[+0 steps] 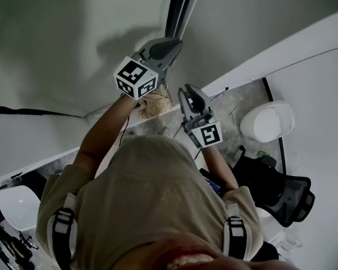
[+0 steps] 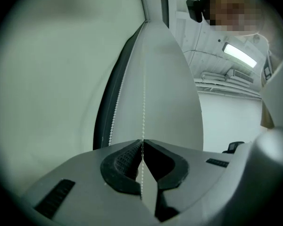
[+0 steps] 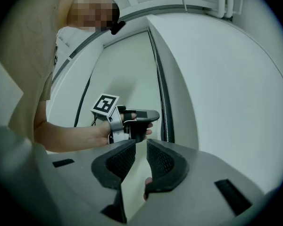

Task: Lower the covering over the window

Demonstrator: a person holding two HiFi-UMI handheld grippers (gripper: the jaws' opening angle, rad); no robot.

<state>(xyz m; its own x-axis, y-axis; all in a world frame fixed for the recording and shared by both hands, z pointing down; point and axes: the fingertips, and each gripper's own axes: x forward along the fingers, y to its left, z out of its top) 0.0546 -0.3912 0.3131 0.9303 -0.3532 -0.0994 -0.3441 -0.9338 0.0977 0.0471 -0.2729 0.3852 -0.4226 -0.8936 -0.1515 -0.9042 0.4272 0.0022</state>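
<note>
Grey plastic tongs [image 1: 174,41], black ribbed pads [image 3: 120,161], black-and-white marker cubes [image 1: 136,77], beige short-sleeved shirt [image 1: 152,196]

Office-like room: black mesh chair [image 1: 287,198], white shell chair [image 1: 267,122], ceiling strip light [image 2: 240,55].

The speckled grey floor [image 1: 236,103] runs as a strip along the foot of the white wall, and a tan woven thing [image 1: 158,104] sits at its edge against that wall, though what it is cannot be told. Toward the floor's right end stands a white rounded seat [image 1: 268,122], with a black mesh office chair [image 1: 284,193] nearer the person and a small green item [image 1: 265,156] between the two. At the left end stands another white seat [image 1: 17,204].
</note>
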